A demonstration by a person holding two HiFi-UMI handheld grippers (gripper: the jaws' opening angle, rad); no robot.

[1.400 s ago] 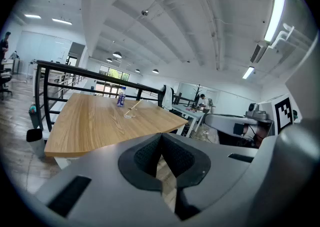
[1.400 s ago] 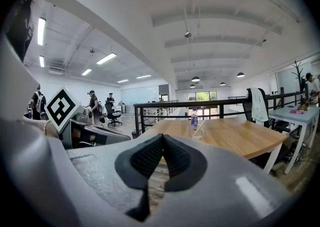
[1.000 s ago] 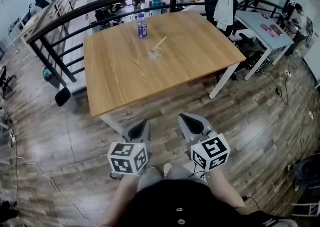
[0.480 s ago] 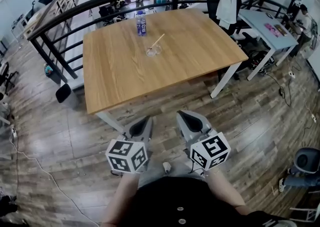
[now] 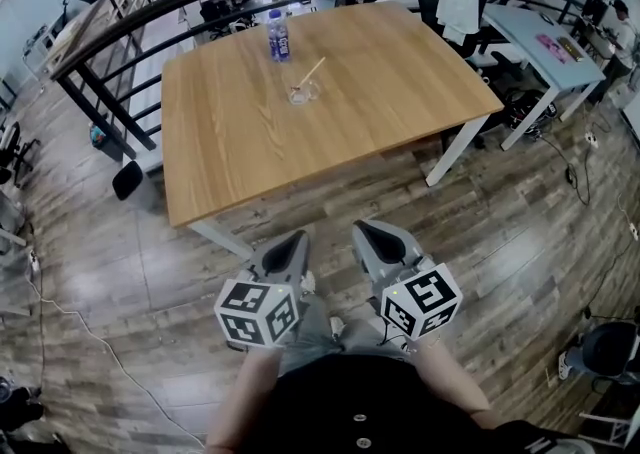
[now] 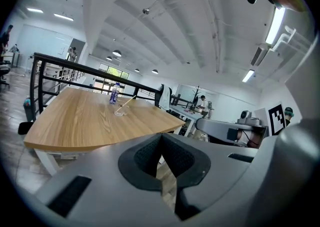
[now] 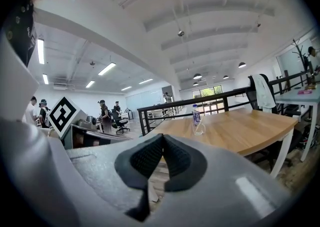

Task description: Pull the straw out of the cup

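We find a plank floor (image 5: 520,242) under the whole scene, with a large wooden desk (image 5: 330,142) standing on it ahead of the person. A black railing (image 6: 34,86) runs along the desk's left and far sides.

Both grippers are held low and side by side over the floor, short of the desk's near edge and well apart from everything on it. The left claw (image 6: 161,143) is closed: in the left gripper view its two pads meet at the tips with nothing between them. The right claw (image 7: 162,143) is likewise closed and empty, its pads touching at the tips. Each gripper carries its marker cube at the near end.

On the far part of the desk, a bottle (image 5: 278,40) with a blue label stands upright near the far edge. A clear cup (image 5: 300,94) sits near it, on its near right side and apart from it. The straw (image 5: 313,70) is in the cup, leaning with its upper end toward the far right.
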